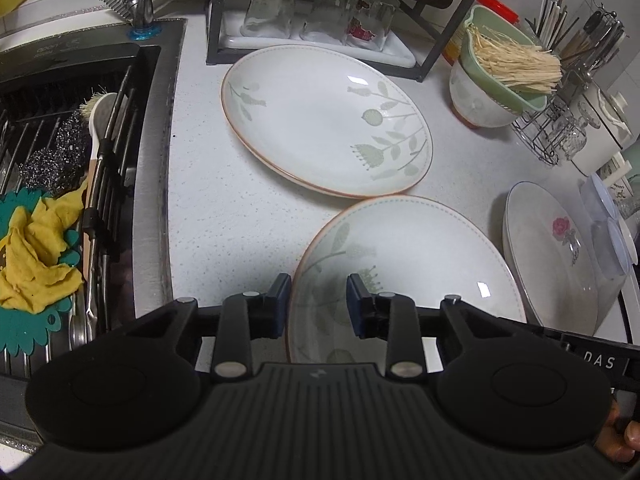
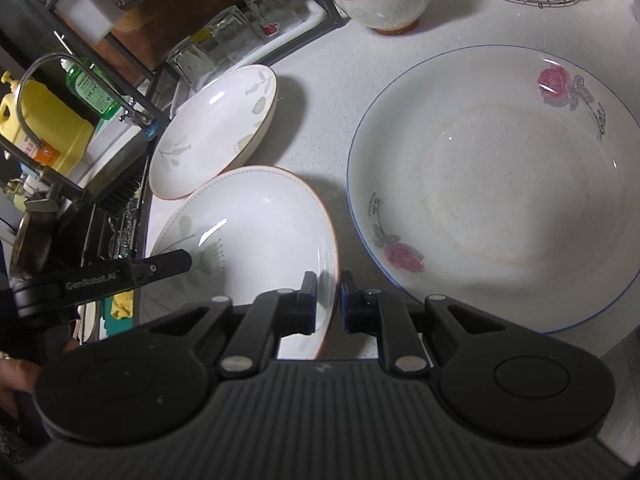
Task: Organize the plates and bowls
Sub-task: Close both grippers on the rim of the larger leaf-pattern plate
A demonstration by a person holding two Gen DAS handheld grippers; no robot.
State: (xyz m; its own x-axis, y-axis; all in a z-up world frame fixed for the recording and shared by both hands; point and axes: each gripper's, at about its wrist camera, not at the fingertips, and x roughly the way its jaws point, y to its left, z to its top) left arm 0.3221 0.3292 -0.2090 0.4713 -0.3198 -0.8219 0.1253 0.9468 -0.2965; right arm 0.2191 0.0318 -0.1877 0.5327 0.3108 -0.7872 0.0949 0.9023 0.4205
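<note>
Two white plates with green leaf prints and orange rims lie on the counter. The far plate (image 1: pixel 326 120) (image 2: pixel 216 128) lies flat. The near plate (image 1: pixel 412 264) (image 2: pixel 256 236) is tilted, held at both sides. My left gripper (image 1: pixel 318 306) straddles its left rim with a wide gap between the fingers. My right gripper (image 2: pixel 329 304) is shut on its right rim. A rose-print bowl (image 2: pixel 492 188) (image 1: pixel 556 256) sits to the right.
A sink (image 1: pixel 68 160) with a rack, scrubbers and a yellow cloth lies left. A black rack with upturned glasses (image 1: pixel 312 12) stands behind the plates. A white bowl holding a green strainer (image 1: pixel 500 76) and a wire cutlery holder (image 1: pixel 568 80) stand at the back right.
</note>
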